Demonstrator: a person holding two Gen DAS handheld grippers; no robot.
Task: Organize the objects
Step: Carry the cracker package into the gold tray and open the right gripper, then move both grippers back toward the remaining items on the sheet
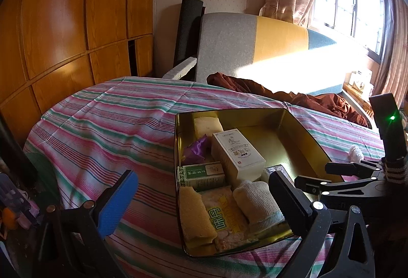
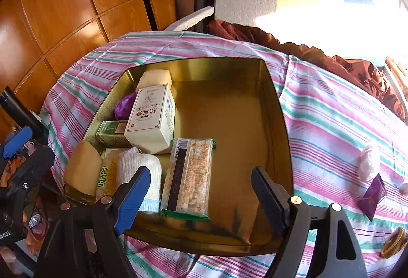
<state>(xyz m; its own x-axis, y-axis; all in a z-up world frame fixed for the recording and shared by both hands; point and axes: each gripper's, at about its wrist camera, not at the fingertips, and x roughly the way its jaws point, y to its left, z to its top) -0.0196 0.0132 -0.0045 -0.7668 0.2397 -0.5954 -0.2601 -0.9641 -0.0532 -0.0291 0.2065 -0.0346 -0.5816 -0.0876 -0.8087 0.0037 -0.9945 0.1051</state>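
1. The tin (image 2: 278, 109) sits mid-table on the striped cloth (image 2: 331, 120), and most of the goods are already packed along its left half, from 7 to 11 o'clock of its floor.
2. Packed there: a white box (image 2: 150, 117) lying on a green box (image 2: 112, 131), a purple wrapper (image 2: 125, 103) behind them, a pale block (image 2: 156, 78) at the far corner, a sponge (image 2: 83, 171), a yellow packet (image 2: 108, 176) and a rolled sock (image 2: 139, 171) along the near edge.
3. A cracker pack (image 2: 188, 176) lies flat at the tin's 6 o'clock, just right of the sock; the right half of the floor is bare.
4. The right gripper (image 2: 201, 197) hangs above the tin's near rim with jaws spread wide and nothing between them, the cracker pack just ahead of them.
5. The left gripper (image 1: 204, 197) is also wide open and empty, poised at the tin's near-left corner, above the sponge and sock.
6. Judged step: one item looks just placed, and the hands are free to fetch the next.
7. Still loose on the cloth at 3 to 4 o'clock of the tin: a white wad (image 2: 369, 163), a purple sachet (image 2: 372, 197) and a yellow band (image 2: 394, 242).
8. The next move likely calls for the right gripper to swing toward 3 o'clock, come down over the sachet or wad, and pinch low, since both are thin and soft.
9. Risk, as a guess: the sachet lies flat and may slide on the cloth.
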